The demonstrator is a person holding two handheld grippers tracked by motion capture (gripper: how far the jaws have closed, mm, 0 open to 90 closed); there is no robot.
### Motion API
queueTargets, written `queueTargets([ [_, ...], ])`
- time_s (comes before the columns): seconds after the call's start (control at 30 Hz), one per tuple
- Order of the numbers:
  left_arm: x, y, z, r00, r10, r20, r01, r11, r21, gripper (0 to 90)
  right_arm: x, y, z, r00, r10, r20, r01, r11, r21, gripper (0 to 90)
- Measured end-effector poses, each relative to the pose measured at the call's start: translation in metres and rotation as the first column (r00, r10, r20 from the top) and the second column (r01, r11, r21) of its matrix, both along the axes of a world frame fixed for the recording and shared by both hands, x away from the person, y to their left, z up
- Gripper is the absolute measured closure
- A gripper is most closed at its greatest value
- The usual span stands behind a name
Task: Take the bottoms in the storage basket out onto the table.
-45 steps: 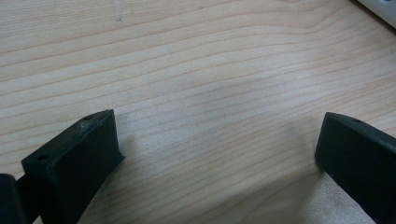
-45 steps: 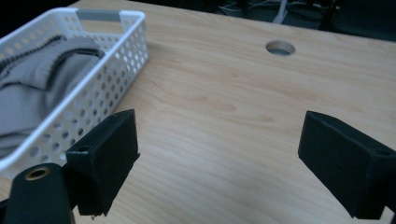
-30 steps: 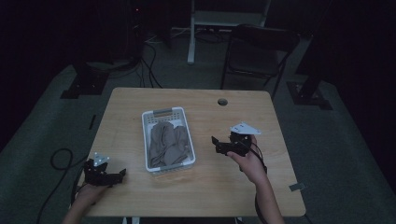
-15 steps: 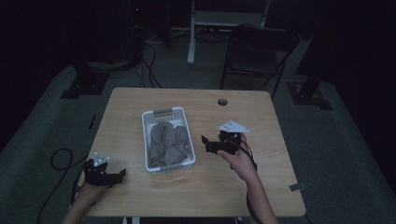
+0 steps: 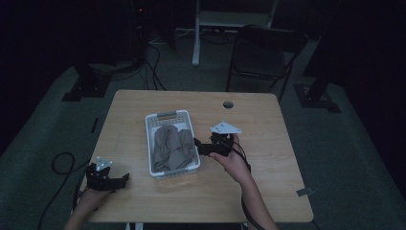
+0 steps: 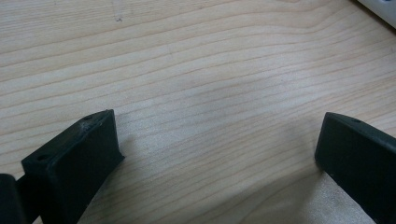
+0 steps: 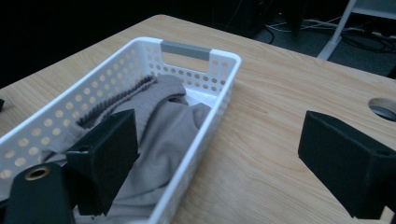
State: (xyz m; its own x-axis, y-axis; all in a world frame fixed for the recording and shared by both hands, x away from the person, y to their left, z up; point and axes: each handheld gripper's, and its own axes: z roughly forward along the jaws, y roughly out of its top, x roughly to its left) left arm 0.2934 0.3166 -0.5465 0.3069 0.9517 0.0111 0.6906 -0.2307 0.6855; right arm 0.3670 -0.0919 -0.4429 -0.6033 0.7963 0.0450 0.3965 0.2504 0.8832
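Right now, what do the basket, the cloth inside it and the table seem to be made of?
Basket: probably white moulded plastic, smooth, its walls pierced with rows of round holes, with a grey handle strip. Cloth: soft grey-brown fabric, matte, lying in folds, with a ribbed edge; it looks knitted, but the fibre cannot be told. Table: pale wood or wood-look laminate, with a clear grain and a slight sheen.

left tool (image 6: pixel 219 154) jaws wide apart, empty | wooden table (image 6: pixel 196 70) beneath | white corner (image 6: pixel 380 7) top right

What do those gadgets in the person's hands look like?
Both are black with two blocky jaws. The right gripper carries a pale three-cornered plate and a dark cable along the forearm. The left gripper has a small grey plate and a cable looping off the table. Forearms are bare.
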Motion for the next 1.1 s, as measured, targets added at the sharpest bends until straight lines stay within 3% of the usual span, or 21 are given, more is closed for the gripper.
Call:
queueTargets([
  [0.73, 0.000, 0.000, 0.000, 1.0000, -0.002, 0.000, 0.002, 1.0000, 0.002, 0.4, 0.012, 0.054, -0.002, 0.9979, 0.064, -0.002, -0.064, 0.9979, 0.003, 11.7],
  [1.1, 0.000, 0.000, 0.000, 1.0000, 0.000, 0.000, 0.000, 1.0000, -0.001, 0.4, 0.022, 0.075, -0.001, 0.9974, 0.072, -0.005, -0.072, 0.9974, 0.000, 11.6],
])
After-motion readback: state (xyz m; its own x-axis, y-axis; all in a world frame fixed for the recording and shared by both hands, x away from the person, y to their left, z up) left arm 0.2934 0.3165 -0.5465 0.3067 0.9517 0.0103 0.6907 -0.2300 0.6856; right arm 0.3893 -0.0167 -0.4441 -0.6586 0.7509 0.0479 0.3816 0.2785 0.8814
